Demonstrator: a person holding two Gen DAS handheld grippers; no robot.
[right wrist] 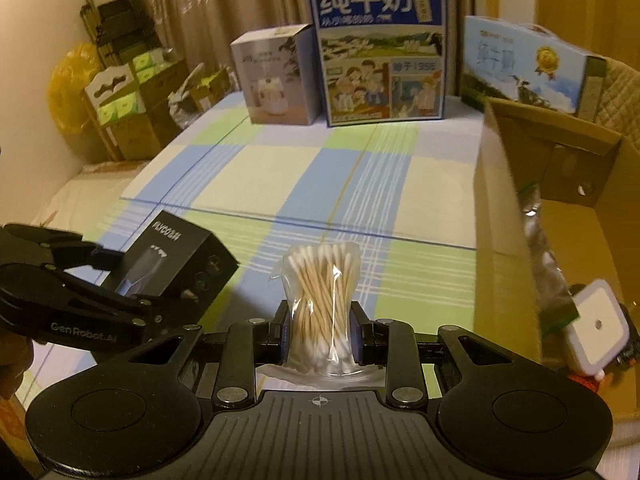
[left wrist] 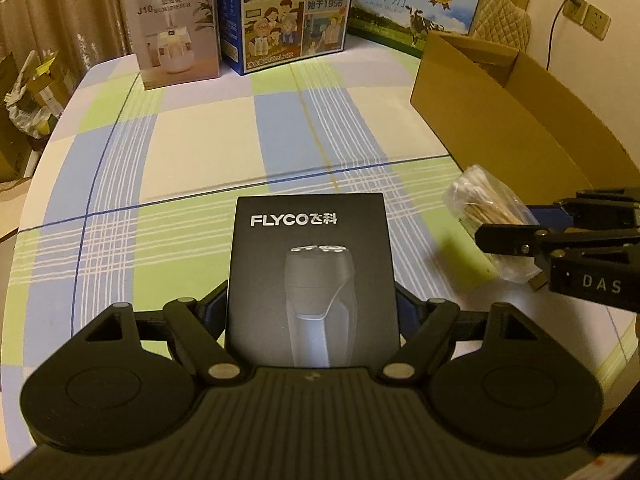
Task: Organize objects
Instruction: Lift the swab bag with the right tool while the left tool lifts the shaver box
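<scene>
A black FLYCO shaver box [left wrist: 310,276] fills the space between the fingers of my left gripper [left wrist: 312,308], which is shut on it above the checked tablecloth [left wrist: 192,152]. The same shaver box [right wrist: 180,268] shows at the left of the right wrist view, held by the left gripper [right wrist: 116,276]. My right gripper [right wrist: 322,330] is shut on a clear bag of cotton swabs [right wrist: 324,292]. In the left wrist view the swab bag [left wrist: 486,216] sits at the right in the right gripper [left wrist: 516,228]. An open cardboard box [right wrist: 516,216] stands just right of the swabs.
A humidifier box [left wrist: 176,28], a tall blue milk carton [left wrist: 294,12] and a long milk carton [left wrist: 416,4] line the far edge. Inside the cardboard box [left wrist: 516,108] lie a silvery pouch [right wrist: 548,268] and a white square device [right wrist: 596,326]. Cartons and bags [right wrist: 120,96] stack at left.
</scene>
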